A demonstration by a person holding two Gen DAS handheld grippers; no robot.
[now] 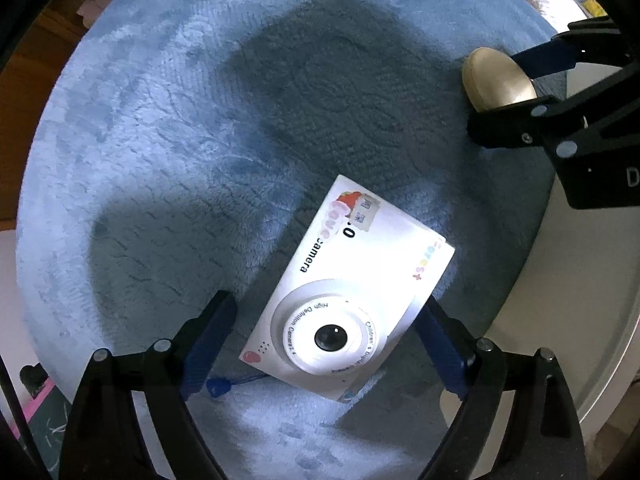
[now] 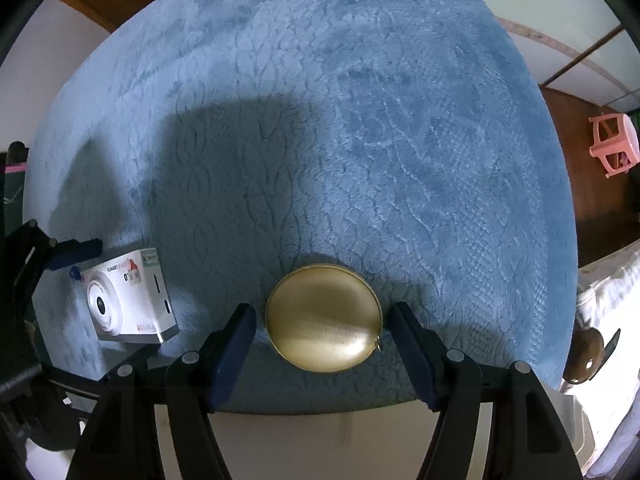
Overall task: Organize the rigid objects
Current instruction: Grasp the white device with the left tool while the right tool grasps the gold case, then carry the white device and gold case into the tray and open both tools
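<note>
A white children's camera box (image 1: 352, 284) lies flat on the blue plush blanket (image 1: 180, 140). My left gripper (image 1: 328, 320) is open, its blue-padded fingers on either side of the box's near end; the right finger seems to touch it. A round gold case (image 2: 324, 318) lies on the blanket near its front edge. My right gripper (image 2: 322, 328) is open, its fingers flanking the case with small gaps. The gold case (image 1: 498, 78) and right gripper (image 1: 516, 84) show at the upper right of the left wrist view. The box (image 2: 128, 296) shows at the left of the right wrist view.
The blanket (image 2: 360, 120) covers a wide surface that ends just below both grippers. A pink plastic stool (image 2: 612, 144) stands on the wooden floor at the right. A brown round object (image 2: 582, 356) sits by white bedding at the lower right.
</note>
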